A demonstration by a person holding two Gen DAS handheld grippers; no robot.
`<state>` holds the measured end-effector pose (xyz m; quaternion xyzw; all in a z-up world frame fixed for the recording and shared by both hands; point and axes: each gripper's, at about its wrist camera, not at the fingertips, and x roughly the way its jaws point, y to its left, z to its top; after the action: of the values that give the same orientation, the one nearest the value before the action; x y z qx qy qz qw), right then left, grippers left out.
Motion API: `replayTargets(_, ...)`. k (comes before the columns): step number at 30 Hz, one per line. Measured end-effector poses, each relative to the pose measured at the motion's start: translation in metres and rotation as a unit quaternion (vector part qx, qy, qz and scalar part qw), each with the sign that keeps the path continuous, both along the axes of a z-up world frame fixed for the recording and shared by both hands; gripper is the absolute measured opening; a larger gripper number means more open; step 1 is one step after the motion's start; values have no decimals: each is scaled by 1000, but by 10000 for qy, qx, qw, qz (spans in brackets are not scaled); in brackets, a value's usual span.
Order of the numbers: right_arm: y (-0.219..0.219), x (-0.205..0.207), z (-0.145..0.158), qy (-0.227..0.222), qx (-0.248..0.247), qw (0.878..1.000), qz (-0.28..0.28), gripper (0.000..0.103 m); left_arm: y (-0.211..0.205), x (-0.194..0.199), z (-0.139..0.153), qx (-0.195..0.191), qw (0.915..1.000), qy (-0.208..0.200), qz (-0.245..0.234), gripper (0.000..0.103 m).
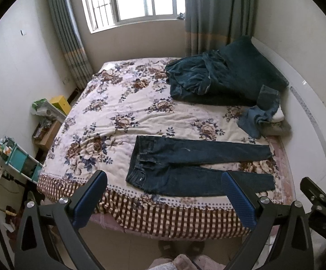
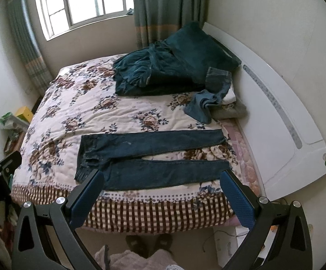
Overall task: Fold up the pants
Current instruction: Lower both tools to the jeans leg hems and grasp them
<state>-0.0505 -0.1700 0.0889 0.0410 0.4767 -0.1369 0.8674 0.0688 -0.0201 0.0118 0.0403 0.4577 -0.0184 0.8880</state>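
Note:
Dark blue jeans (image 1: 185, 164) lie spread flat near the front edge of the bed, waistband to the left, both legs stretched right with a gap between them. They also show in the right wrist view (image 2: 149, 157). My left gripper (image 1: 164, 180) is open and empty, held above the bed's front edge, near the waistband and lower leg. My right gripper (image 2: 161, 180) is open and empty, above the near leg. Part of the right gripper (image 1: 320, 200) shows at the right edge of the left wrist view.
The bed has a floral quilt (image 1: 118, 112) with a checked border. A dark green pillow and blanket pile (image 1: 219, 78) lies at the back right, with other folded clothes (image 1: 264, 112) beside it. A white headboard (image 2: 286, 112) is at right. Cluttered shelves (image 1: 16, 157) stand left.

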Motion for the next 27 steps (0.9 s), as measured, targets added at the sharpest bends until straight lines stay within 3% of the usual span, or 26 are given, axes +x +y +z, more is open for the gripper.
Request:
replayTargets(8, -7, 45, -56, 115, -41, 9994, -338, 103, 9, 49, -60, 43, 9996, 260, -100, 103)
replayTargets(14, -37, 91, -129, 396, 221, 9976, -532, 103, -3, 94, -119, 73, 9977, 666, -79, 103)
replayTargets(22, -130, 189, -247, 1129, 565, 9900, -628, 103, -33, 171, -206, 365, 9922, 1147, 308, 103)
replayTargets(27, -186, 270, -341, 1756, 611, 9816, -438, 103, -54, 225, -272, 407, 9854, 1596, 426, 103)
